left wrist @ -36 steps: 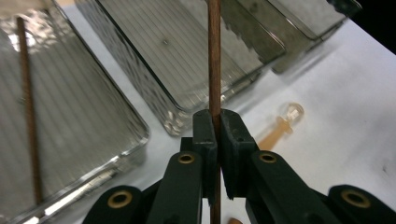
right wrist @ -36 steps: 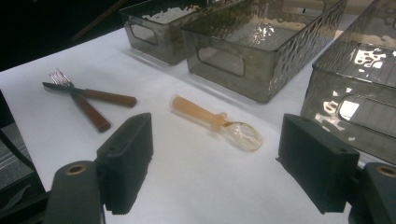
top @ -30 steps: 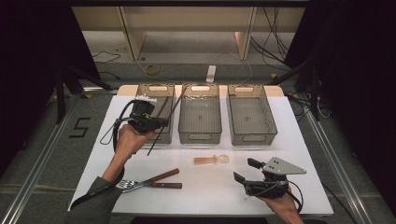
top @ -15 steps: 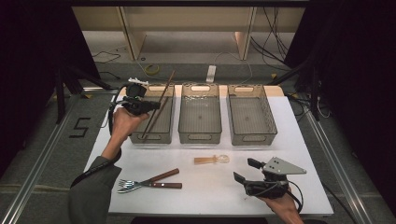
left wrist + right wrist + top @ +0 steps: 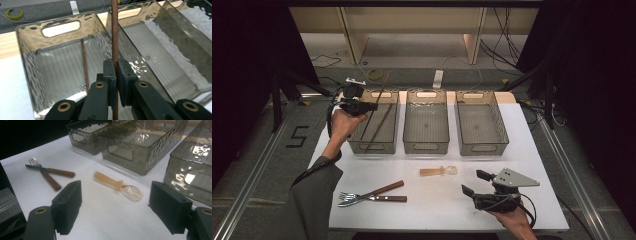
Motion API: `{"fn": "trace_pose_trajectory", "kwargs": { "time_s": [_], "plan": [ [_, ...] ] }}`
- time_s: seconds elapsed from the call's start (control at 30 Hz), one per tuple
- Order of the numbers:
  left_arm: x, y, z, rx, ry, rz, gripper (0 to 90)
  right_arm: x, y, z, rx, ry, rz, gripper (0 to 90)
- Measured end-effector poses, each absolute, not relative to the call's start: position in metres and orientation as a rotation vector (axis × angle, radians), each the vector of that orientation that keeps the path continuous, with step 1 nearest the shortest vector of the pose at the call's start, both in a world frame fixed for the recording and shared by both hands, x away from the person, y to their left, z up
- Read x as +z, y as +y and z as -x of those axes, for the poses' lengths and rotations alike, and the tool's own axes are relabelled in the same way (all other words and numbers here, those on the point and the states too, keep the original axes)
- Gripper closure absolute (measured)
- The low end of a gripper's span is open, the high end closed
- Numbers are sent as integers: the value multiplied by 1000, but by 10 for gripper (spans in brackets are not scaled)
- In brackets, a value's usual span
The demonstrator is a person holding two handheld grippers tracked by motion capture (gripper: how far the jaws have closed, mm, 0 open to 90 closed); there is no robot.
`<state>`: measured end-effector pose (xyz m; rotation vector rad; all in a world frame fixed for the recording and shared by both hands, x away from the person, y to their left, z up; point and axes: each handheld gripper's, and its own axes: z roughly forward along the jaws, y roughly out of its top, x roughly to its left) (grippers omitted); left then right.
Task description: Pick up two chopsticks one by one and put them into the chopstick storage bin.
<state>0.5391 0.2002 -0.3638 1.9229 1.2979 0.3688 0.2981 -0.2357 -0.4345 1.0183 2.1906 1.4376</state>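
Observation:
My left gripper (image 5: 370,106) (image 5: 115,65) is shut on a long brown chopstick (image 5: 382,86) (image 5: 114,30), held over the far end of the left grey bin (image 5: 373,148) (image 5: 27,40). The stick slants across the bin, with its upper end past the far rim. A second chopstick (image 5: 380,125) (image 5: 84,62) lies on that bin's floor. My right gripper (image 5: 472,183) (image 5: 115,207) rests open near the table's front right. A clear spoon with an orange handle (image 5: 439,171) (image 5: 117,185) lies on the white table ahead of its jaws, untouched.
A fork (image 5: 347,196) (image 5: 35,162) and a wooden-handled knife (image 5: 384,189) (image 5: 58,172) lie crossed at the front left. The middle bin (image 5: 426,148) and right bin (image 5: 481,149) stand beside the left one. The white table (image 5: 532,150) ends close behind the bins.
My left hand has carried the chopstick away from the person and a little left, from the bin's middle to its far end. The right gripper has stayed in place.

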Motion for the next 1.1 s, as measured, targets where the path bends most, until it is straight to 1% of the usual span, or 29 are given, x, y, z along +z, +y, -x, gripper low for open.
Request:
{"fn": "trace_pose_trajectory", "kwargs": {
  "time_s": [0.27,0.5,0.57,1.1],
  "plan": [
    [-367,204,-548,419,1314,-1955,848,-435,-235,-298,1439,2190,-1014,270],
    [-375,205,-552,418,1322,-1965,846,-435,-235,-298,1440,2193,-1014,270],
    [-377,204,-552,453,1309,-1975,847,-435,-234,-298,1440,2193,-1014,270],
    [-396,202,-554,423,1334,-2009,843,-436,-234,-297,1438,2204,-1010,270]
  ]
}}
